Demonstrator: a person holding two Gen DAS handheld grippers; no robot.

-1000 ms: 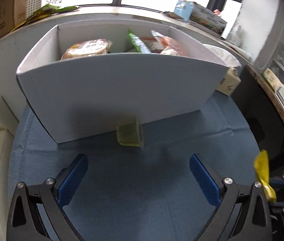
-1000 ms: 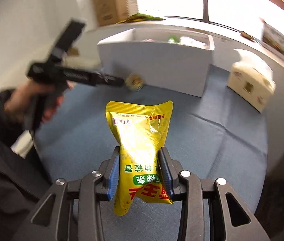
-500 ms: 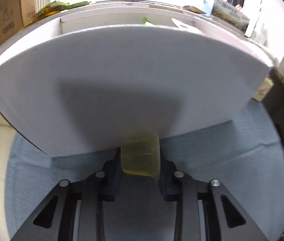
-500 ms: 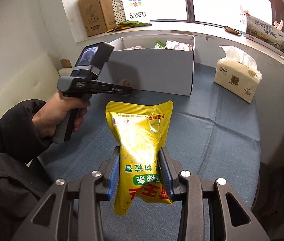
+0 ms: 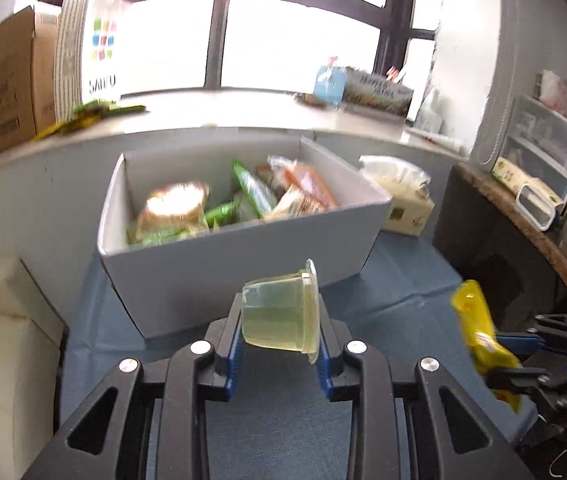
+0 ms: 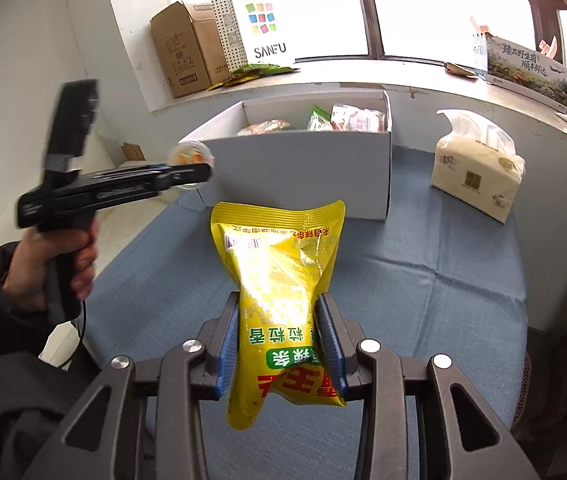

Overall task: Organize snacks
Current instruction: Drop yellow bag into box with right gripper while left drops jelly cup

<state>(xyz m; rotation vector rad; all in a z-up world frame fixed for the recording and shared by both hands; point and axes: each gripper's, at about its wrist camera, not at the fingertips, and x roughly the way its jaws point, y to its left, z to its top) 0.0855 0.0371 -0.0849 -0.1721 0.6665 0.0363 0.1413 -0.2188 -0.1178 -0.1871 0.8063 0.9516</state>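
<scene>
Change: left hand-held gripper point(image 5: 279, 334) empty and spread wide a second ago, jelly cup point(image 5: 281, 314) then lying on the blue cloth point(image 5: 383, 292) just before the box's front wall; jaws closed on it half a second ago, now carrying it off the cloth, raised to about the height of the box rim.
Meaning for the task: pick-up done; drop into the box judged the next step, not yet begun.
Left hand-held gripper: pinching the jelly cup across its sides, cup tipped on its side, lid facing right; seen from the right wrist as a blurred cup at the tip of the tool point(image 6: 189, 164), near the box's left front corner.
White box point(image 5: 243, 252): at the back of the cloth, open-topped, already holding a jumble of packets point(image 5: 243, 200); exact number unclear through blur, at least four.
Right hand-held gripper point(image 6: 279, 340): clamped on the yellow snack bag point(image 6: 283, 280), unchanged over the second; bag upright, held above the cloth's near edge, well apart from the box.
Tissue pack point(image 6: 477, 174): far right corner of the cloth, beside the box.
Count: one jelly cup, one yellow bag, one box, one tissue pack, two hand-held grippers.
</scene>
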